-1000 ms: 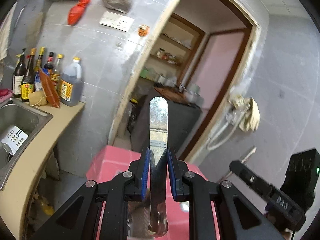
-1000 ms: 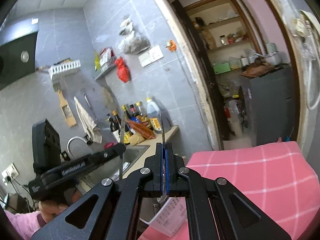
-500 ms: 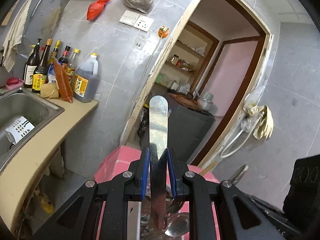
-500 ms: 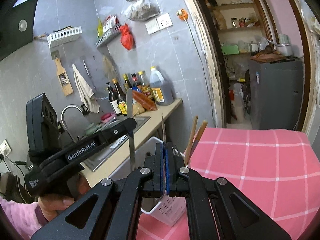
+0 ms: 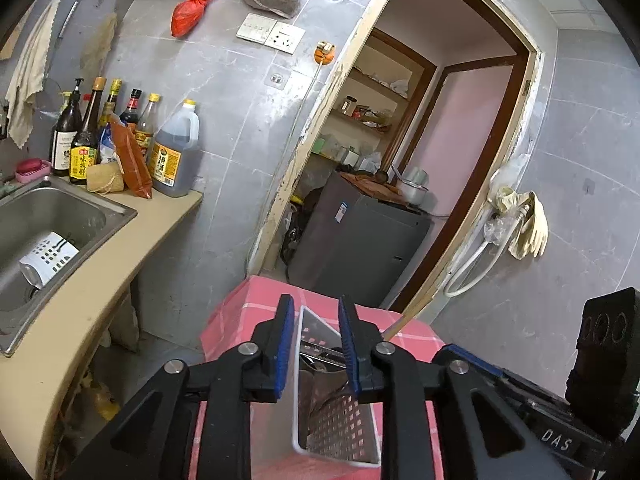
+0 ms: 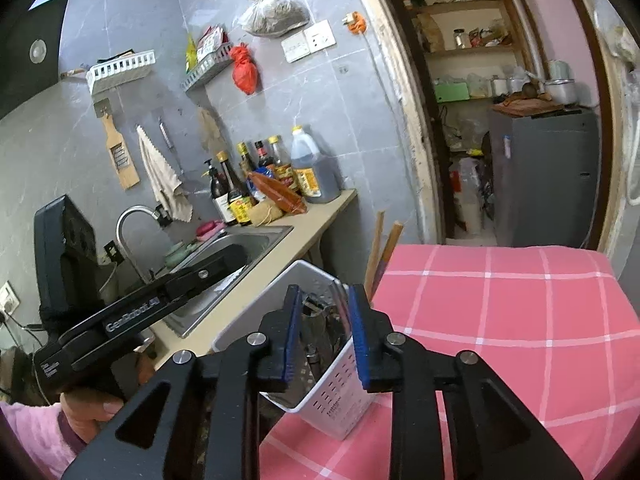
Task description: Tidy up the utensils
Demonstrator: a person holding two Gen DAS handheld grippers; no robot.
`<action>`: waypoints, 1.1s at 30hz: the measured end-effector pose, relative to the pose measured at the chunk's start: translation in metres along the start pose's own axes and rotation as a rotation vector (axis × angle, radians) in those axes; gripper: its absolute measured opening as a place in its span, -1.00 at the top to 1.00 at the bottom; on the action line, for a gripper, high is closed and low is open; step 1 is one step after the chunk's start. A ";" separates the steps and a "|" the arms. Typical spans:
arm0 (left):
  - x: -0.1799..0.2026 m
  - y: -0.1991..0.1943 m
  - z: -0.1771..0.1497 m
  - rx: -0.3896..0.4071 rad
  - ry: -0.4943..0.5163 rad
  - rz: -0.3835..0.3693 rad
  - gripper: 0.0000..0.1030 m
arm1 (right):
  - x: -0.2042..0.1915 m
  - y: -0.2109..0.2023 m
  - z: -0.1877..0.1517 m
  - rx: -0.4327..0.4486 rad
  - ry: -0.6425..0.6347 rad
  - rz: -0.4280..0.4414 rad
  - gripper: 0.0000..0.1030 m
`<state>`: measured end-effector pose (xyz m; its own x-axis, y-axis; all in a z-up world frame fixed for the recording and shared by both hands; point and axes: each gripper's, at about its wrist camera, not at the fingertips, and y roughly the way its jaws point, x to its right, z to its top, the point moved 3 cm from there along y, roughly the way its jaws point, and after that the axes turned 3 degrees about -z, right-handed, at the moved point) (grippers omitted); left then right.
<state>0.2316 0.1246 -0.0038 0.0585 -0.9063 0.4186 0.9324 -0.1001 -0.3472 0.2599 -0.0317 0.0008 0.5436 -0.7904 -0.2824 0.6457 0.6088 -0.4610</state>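
Utensils (image 6: pixel 320 332) stand in caddy, low centre of both views: dark metal, handles jumbled. Table (image 6: pixel 500 312), lower right: pink check cloth, soft. Caddy (image 6: pixel 340 396): white plastic, square-perforated walls, upright at table edge to keep cutlery standing. Chopsticks (image 6: pixel 380 248): pale wood, lean out at caddy's far corner. Left gripper (image 5: pixel 312 344) and right gripper (image 6: pixel 325 336) poised over caddy, probably just after drop: jaws opening, blue ribbed pads bare, nothing gripped.

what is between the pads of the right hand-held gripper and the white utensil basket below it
Nothing: in the right wrist view the right hand-held gripper, jaws opening and empty, hangs just over the white utensil basket; only utensils inside it show through the gap.
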 end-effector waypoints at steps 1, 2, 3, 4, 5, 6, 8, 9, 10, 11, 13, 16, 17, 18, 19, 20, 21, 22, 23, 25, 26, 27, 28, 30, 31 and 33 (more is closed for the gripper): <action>0.001 -0.004 0.000 0.003 0.007 0.000 0.51 | 0.001 -0.004 0.001 0.012 0.003 -0.010 0.57; 0.003 -0.006 0.001 0.005 0.012 0.002 0.45 | 0.002 -0.011 0.001 0.030 0.007 -0.028 0.52; 0.004 -0.009 0.001 0.006 0.019 0.004 0.38 | 0.003 -0.014 0.002 0.040 0.009 -0.039 0.42; 0.006 -0.012 0.001 0.006 0.027 0.006 0.34 | 0.004 -0.022 0.003 0.062 0.012 -0.060 0.37; 0.009 -0.017 0.001 0.005 0.037 0.008 0.29 | 0.006 -0.027 0.003 0.076 0.015 -0.071 0.30; 0.011 -0.019 0.001 0.006 0.044 0.010 0.21 | 0.007 -0.035 0.004 0.093 0.018 -0.092 0.24; 0.015 -0.028 0.000 0.006 0.062 0.018 0.02 | 0.010 -0.048 0.005 0.119 0.020 -0.124 0.12; 0.018 -0.032 -0.001 0.004 0.069 0.022 -0.11 | 0.012 -0.057 0.005 0.135 0.021 -0.145 0.01; 0.020 -0.036 -0.002 0.004 0.077 0.025 -0.15 | 0.014 -0.065 0.005 0.147 0.023 -0.164 -0.05; 0.024 -0.042 -0.004 0.004 0.087 0.027 -0.24 | 0.016 -0.073 0.004 0.160 0.024 -0.183 -0.14; 0.031 -0.051 -0.006 -0.001 0.112 0.033 -0.43 | 0.019 -0.087 0.004 0.177 0.024 -0.209 -0.27; 0.043 -0.070 -0.012 0.006 0.147 0.037 -0.73 | 0.023 -0.114 0.001 0.202 0.022 -0.256 -0.46; 0.047 -0.076 -0.015 0.008 0.154 0.035 -0.81 | 0.024 -0.125 -0.002 0.208 0.020 -0.274 -0.51; 0.050 -0.081 -0.017 0.008 0.159 0.035 -0.88 | 0.025 -0.132 -0.002 0.213 0.018 -0.285 -0.57; 0.053 -0.086 -0.019 0.011 0.162 0.036 -0.90 | 0.025 -0.143 -0.005 0.221 0.013 -0.302 -0.61; 0.056 -0.093 -0.022 0.018 0.166 0.036 -0.94 | 0.025 -0.152 -0.008 0.227 0.008 -0.314 -0.69; 0.059 -0.099 -0.025 0.024 0.168 0.035 -0.97 | 0.026 -0.158 -0.009 0.230 0.005 -0.321 -0.76; 0.062 -0.106 -0.029 0.029 0.175 0.030 -0.98 | 0.025 -0.169 -0.014 0.237 -0.004 -0.339 -0.77; 0.065 -0.111 -0.031 0.030 0.180 0.026 -0.98 | 0.024 -0.177 -0.017 0.242 -0.011 -0.350 -0.79; 0.069 -0.122 -0.038 0.033 0.192 0.026 -0.99 | 0.020 -0.191 -0.022 0.250 -0.025 -0.374 -0.88; 0.070 -0.126 -0.040 0.034 0.196 0.026 -0.99 | 0.018 -0.198 -0.025 0.253 -0.030 -0.382 -0.96; 0.072 -0.130 -0.043 0.036 0.202 0.027 -0.99 | 0.016 -0.204 -0.027 0.255 -0.034 -0.390 -0.97; 0.074 -0.135 -0.046 0.037 0.207 0.027 -0.99 | 0.014 -0.213 -0.032 0.259 -0.038 -0.405 -0.97; 0.076 -0.145 -0.052 0.044 0.219 0.027 -0.99 | 0.010 -0.224 -0.038 0.262 -0.039 -0.424 -0.97; 0.077 -0.149 -0.055 0.045 0.225 0.028 -0.99 | 0.009 -0.229 -0.041 0.263 -0.038 -0.435 -0.97; 0.077 -0.158 -0.062 0.037 0.233 0.034 -0.99 | 0.005 -0.242 -0.050 0.266 -0.034 -0.454 -0.97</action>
<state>0.0670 0.0452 0.0307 0.0102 -0.9796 0.2008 0.9440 -0.0568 -0.3250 0.0796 -0.1864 0.0687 0.1911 -0.9787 -0.0746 0.9317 0.2048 -0.2999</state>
